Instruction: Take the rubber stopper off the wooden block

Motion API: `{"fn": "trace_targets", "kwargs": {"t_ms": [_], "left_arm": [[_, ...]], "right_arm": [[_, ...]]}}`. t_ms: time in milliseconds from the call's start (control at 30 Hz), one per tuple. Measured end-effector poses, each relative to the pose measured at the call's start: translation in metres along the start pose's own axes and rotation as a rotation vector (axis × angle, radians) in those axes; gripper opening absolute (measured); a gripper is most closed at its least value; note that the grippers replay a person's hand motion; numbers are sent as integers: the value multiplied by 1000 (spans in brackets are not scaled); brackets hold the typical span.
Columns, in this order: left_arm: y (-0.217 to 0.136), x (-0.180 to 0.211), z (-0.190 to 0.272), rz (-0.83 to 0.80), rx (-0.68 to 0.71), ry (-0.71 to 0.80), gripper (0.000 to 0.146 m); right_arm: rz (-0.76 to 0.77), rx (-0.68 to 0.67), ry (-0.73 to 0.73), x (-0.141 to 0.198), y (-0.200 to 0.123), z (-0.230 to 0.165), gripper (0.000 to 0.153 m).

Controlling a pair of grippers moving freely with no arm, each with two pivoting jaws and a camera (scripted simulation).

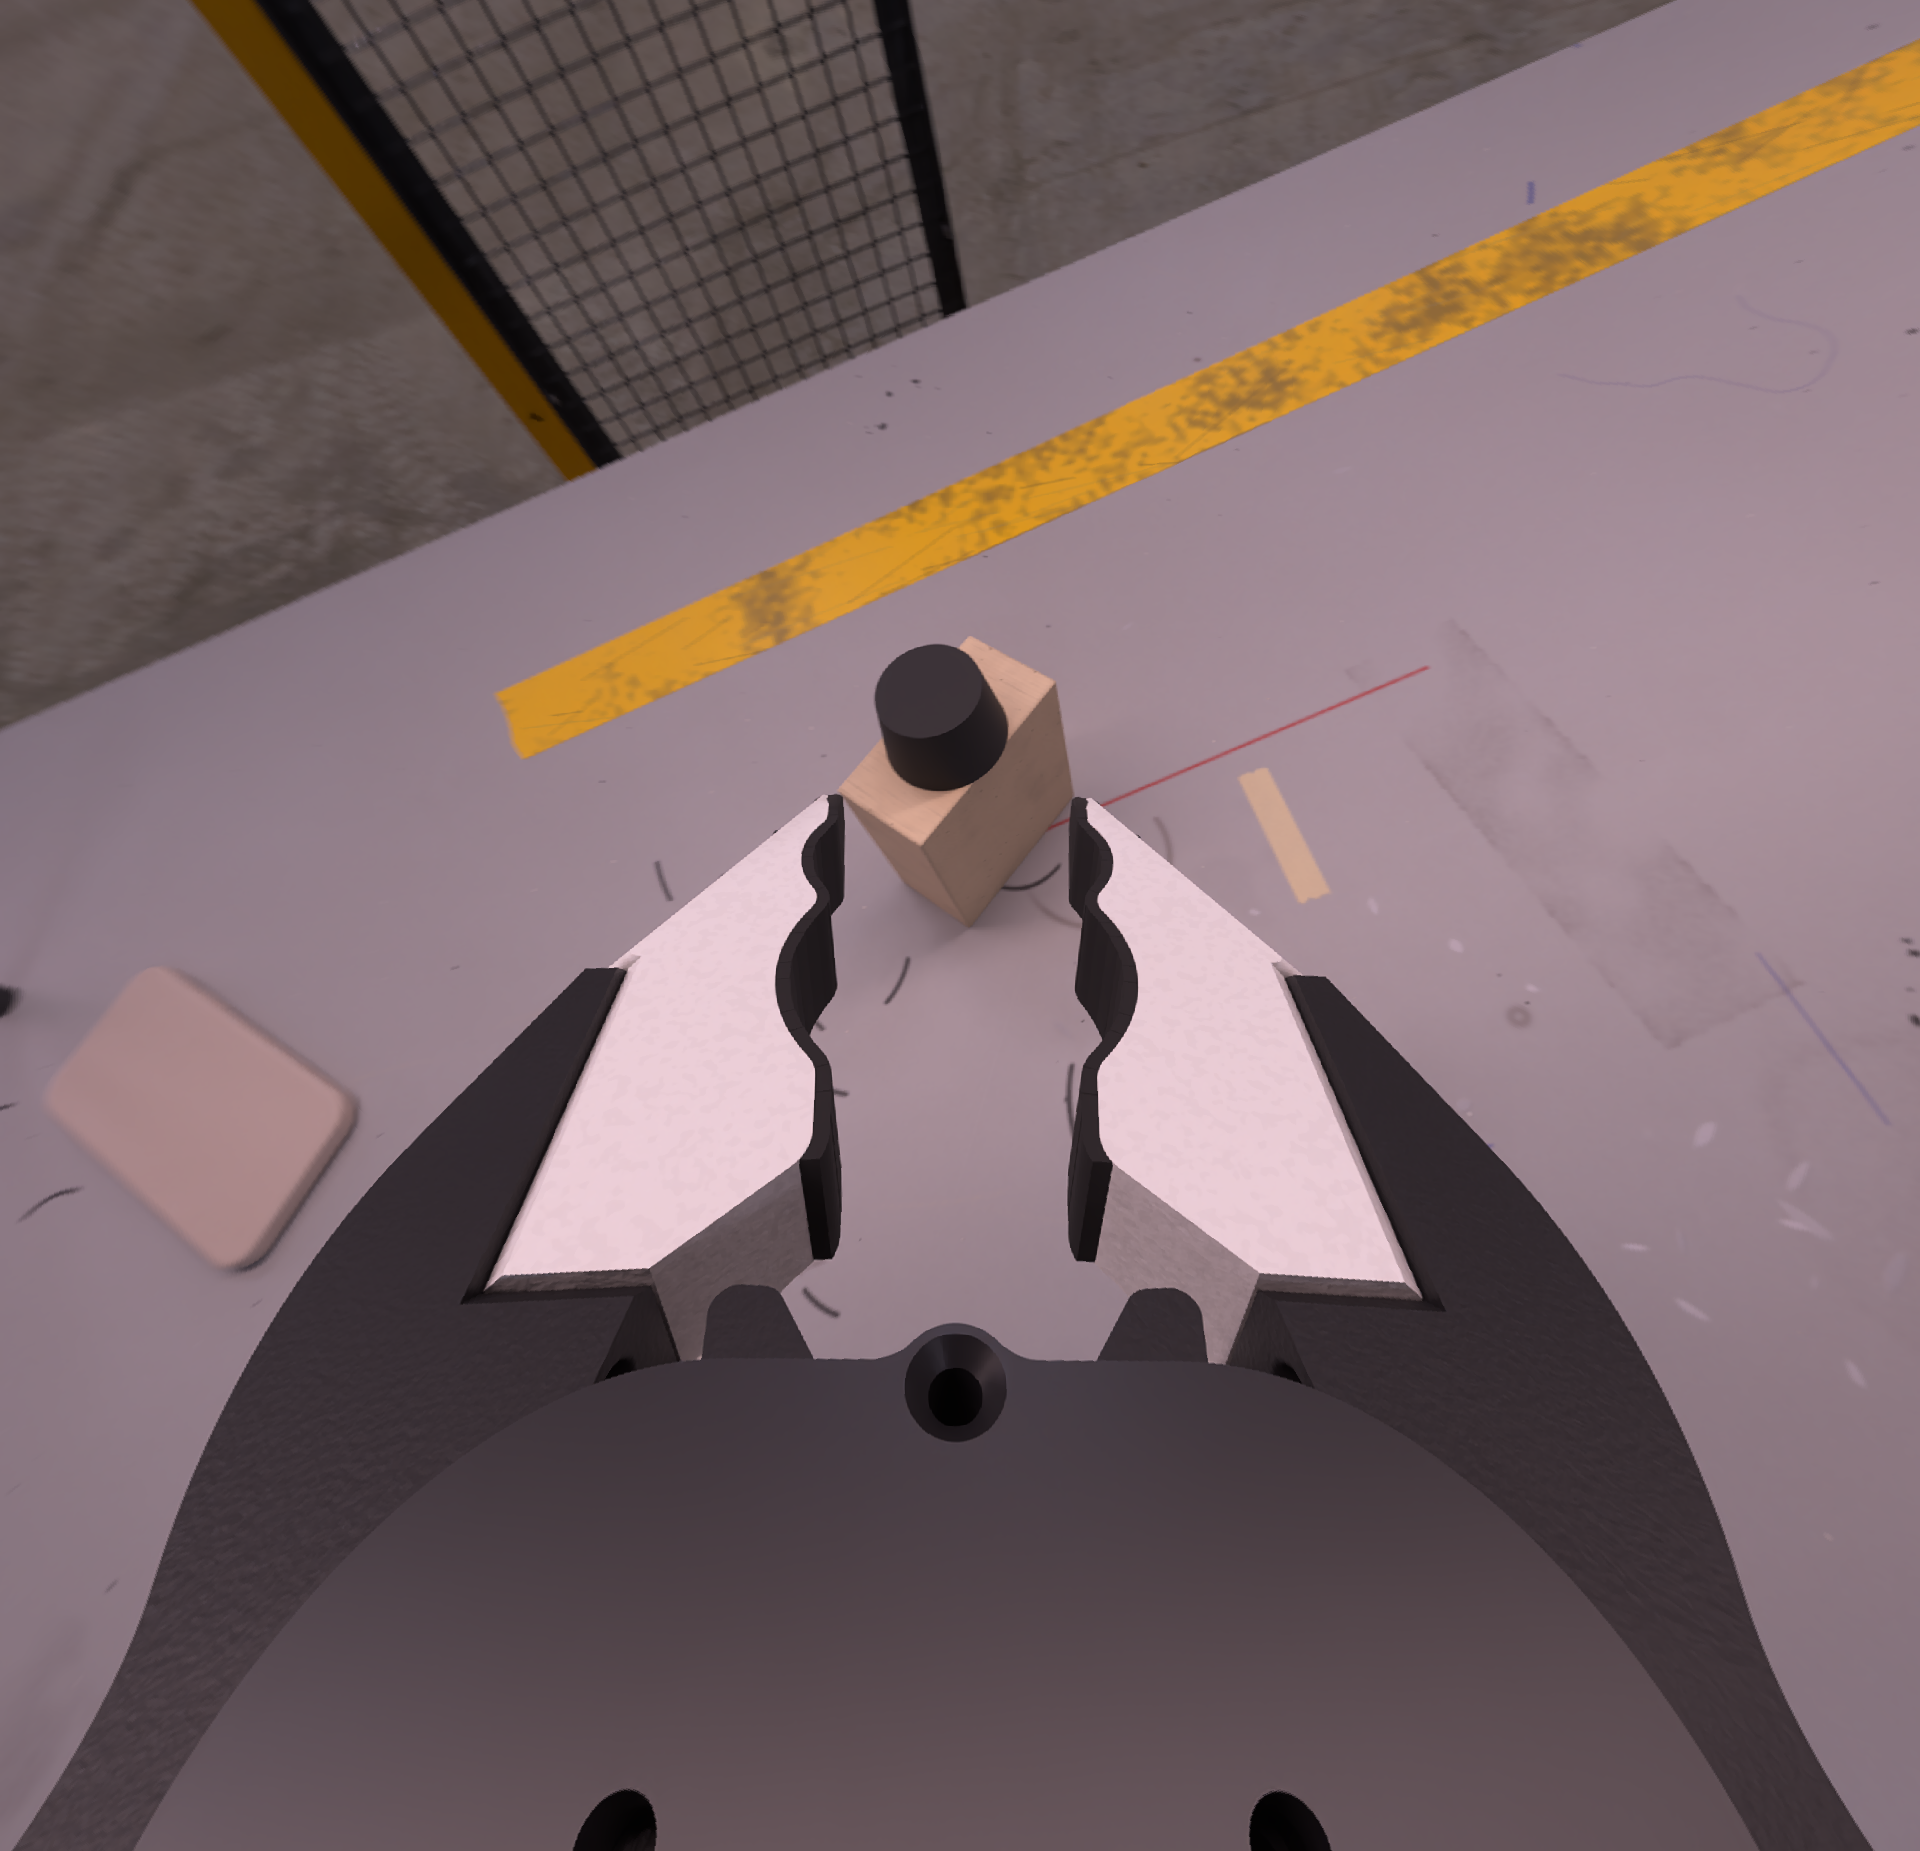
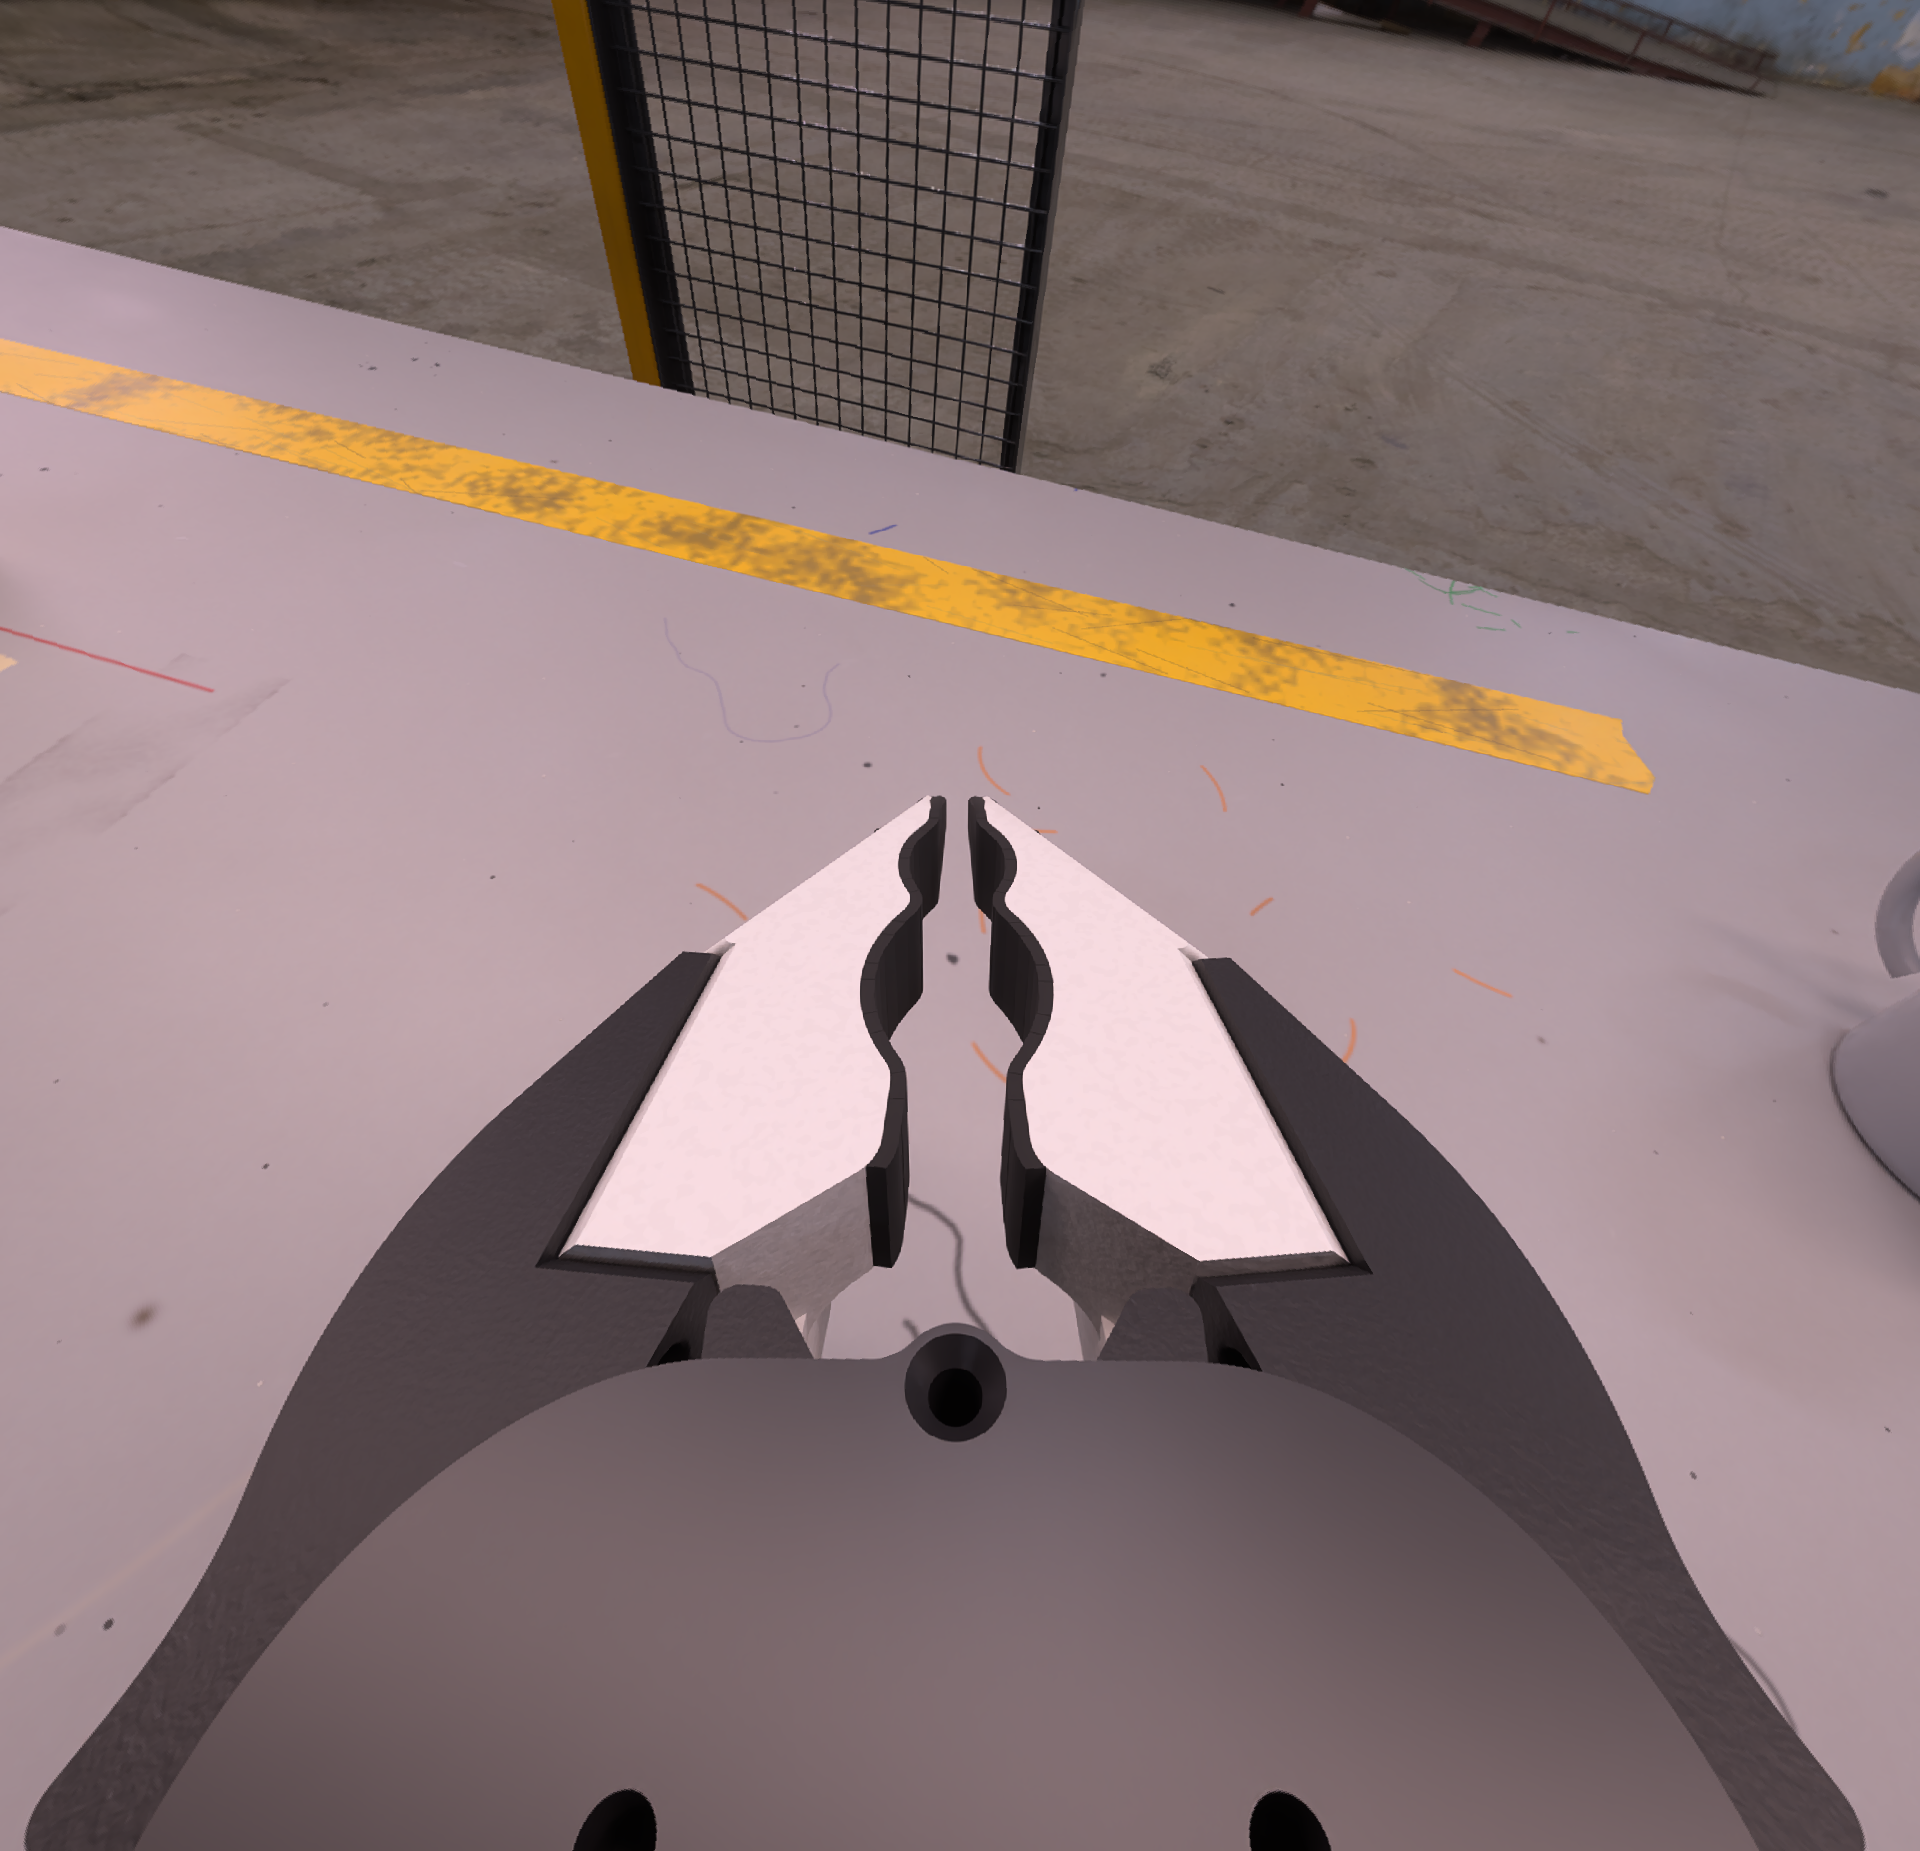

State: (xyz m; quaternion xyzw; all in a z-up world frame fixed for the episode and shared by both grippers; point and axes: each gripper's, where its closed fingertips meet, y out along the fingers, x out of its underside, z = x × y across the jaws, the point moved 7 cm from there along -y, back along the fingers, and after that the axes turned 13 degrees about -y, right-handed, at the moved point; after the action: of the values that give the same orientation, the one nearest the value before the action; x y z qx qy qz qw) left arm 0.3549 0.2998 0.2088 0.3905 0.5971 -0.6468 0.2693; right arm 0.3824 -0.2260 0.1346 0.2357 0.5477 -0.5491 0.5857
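Observation:
A black rubber stopper (image 1: 940, 715) stands on top of a light wooden block (image 1: 971, 825) on the grey table, in the left wrist view. My left gripper (image 1: 956, 814) is open and empty. Its fingertips sit just in front of the block, one on each side, level with the block's upper part and below the stopper. My right gripper (image 2: 956, 809) is shut with nothing between its fingers, over bare table. The stopper and block do not show in the right wrist view.
A yellow tape strip (image 1: 1195, 419) crosses the table behind the block. A pinkish flat pad (image 1: 203, 1115) lies at the left. A grey rounded object (image 2: 1886, 1053) stands at the right edge. A wire mesh fence panel (image 2: 842, 180) stands beyond the table's far edge.

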Motion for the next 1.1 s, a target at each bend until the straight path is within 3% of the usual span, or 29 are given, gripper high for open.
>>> {"fn": "trace_targets", "kwargs": {"t_ms": [167,367,733,1100], "left_arm": [[30,-4,-16,-113,128,-42,51],[68,-8,-41,-256,185,24,64],[112,-7,-46,-429,298,276,65],[124,-7,-39,-469,464,355,61]], "right_arm": [[11,3,3,-1,-1,1,4],[24,7,0,-2,-3,2,4],[30,8,-11,-1,-2,3,4],[21,6,-20,0,0,2,4]]}}
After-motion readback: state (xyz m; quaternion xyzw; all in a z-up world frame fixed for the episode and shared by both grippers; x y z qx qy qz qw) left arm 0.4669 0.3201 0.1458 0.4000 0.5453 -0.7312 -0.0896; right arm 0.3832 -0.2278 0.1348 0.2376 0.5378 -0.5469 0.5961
